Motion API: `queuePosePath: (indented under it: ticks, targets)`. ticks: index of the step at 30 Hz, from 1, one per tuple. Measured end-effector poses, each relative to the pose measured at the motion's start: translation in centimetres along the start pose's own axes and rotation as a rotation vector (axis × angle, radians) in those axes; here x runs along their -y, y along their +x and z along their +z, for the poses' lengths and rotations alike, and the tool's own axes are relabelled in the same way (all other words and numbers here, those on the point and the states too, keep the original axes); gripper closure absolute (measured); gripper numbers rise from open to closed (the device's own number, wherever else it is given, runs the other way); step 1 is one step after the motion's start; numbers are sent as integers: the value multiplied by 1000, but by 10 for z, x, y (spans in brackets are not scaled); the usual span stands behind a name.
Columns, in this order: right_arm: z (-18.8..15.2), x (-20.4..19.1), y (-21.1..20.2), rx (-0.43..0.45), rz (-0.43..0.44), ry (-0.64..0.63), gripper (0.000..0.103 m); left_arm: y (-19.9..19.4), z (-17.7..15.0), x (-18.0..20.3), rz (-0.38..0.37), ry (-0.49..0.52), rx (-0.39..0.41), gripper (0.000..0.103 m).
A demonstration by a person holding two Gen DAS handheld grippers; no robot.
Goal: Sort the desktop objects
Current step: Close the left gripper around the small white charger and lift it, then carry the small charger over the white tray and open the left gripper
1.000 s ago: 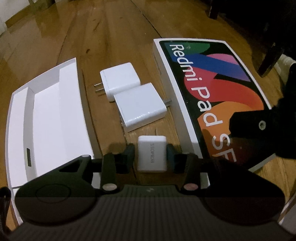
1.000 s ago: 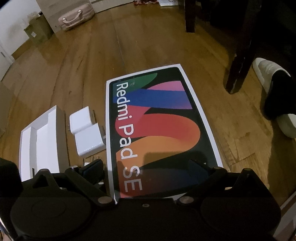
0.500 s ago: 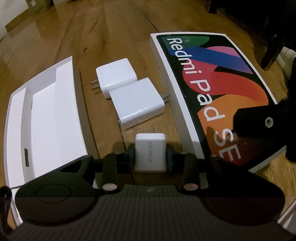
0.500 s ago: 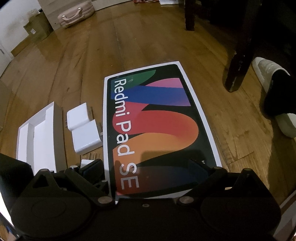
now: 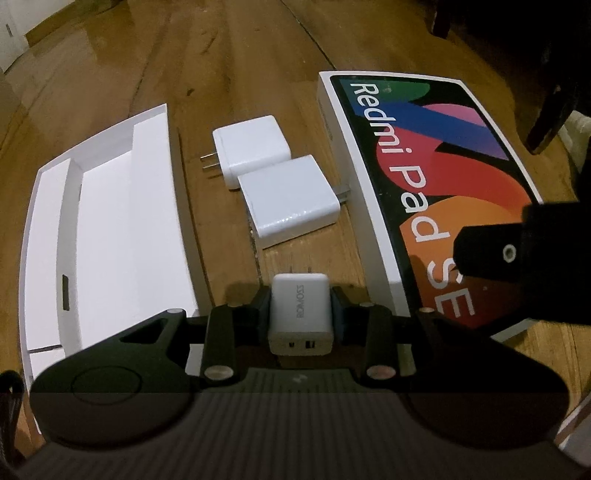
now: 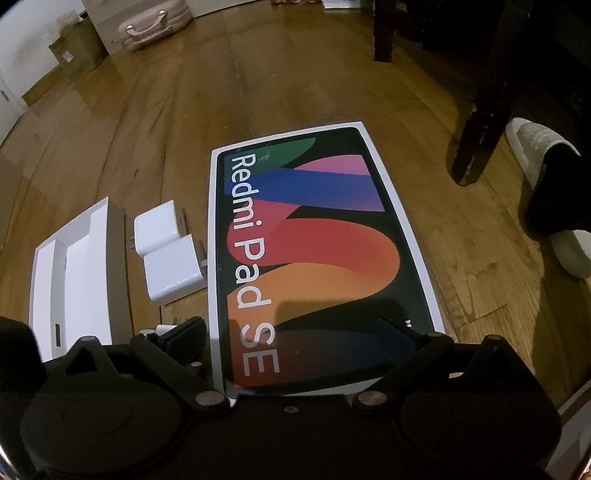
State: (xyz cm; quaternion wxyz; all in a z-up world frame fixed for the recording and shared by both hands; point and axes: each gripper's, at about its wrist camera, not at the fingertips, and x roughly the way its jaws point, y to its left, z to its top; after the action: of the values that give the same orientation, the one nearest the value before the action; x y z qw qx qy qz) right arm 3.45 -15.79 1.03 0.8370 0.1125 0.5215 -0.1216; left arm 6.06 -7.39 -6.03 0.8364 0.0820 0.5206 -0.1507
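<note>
My left gripper is shut on a small white ROMOSS charger and holds it just above the wooden floor, prongs pointing away. Two larger white chargers lie ahead, between an open white box tray on the left and the Redmi Pad SE box lid on the right. My right gripper is open wide and hovers over the near end of the lid. The chargers and tray also show in the right wrist view.
A dark chair leg and a white slipper with a dark sock stand right of the lid. A pink case and a cardboard box sit far back on the wooden floor.
My left gripper closed on the small ROMOSS charger and lifted it slightly. The right gripper stayed open over the lid, shifting only a little.
</note>
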Motion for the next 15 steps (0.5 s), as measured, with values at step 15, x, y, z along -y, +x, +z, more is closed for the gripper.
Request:
queuePosePath:
  ticks: [15]
  targets:
    - [-1,1,-1,0,0,11,3,-7,-3,-9,-23,-54,18,70]
